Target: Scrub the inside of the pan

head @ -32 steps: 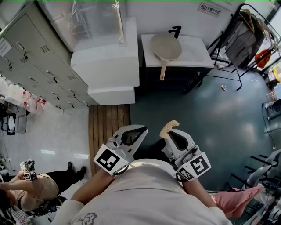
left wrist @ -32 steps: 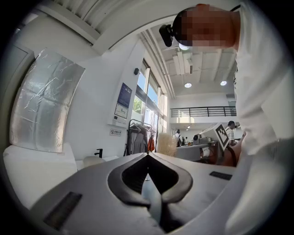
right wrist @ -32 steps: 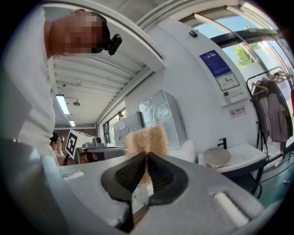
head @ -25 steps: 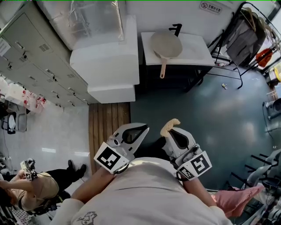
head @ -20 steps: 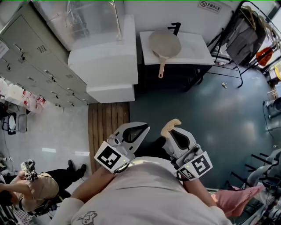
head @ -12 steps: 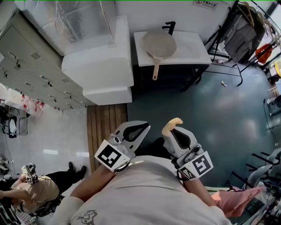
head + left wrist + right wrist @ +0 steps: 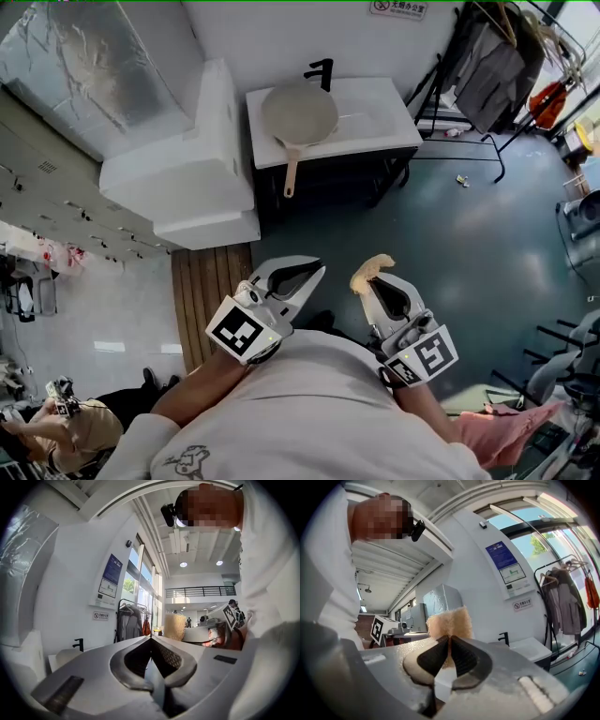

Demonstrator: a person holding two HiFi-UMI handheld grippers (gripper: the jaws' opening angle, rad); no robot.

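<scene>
- The left gripper has its jaws pressed together, and nothing is between them (its own view shows the two tips meeting).
- The right gripper is pinching a tan sponge. The sponge's fuzzy top sticks up past the jaw tips.
- Both grippers are held close to the person's chest, side by side. Each has a cube with black and white square marks on it.
- The pan sits on a white sink counter by the wall, well apart from both grippers. Its long pale handle pokes out over the front edge of the counter.
- A black tap stands just behind the pan.
- A small sign with a red circle hangs on the wall above the sink. It has words beside the circle, but they are too small to read.
- A blue poster hangs higher up on that wall, and its print is too small to read as well.
- Coats hang on a black clothes rack to the right of the sink.
- A big white block stands to the left of the sink.
</scene>
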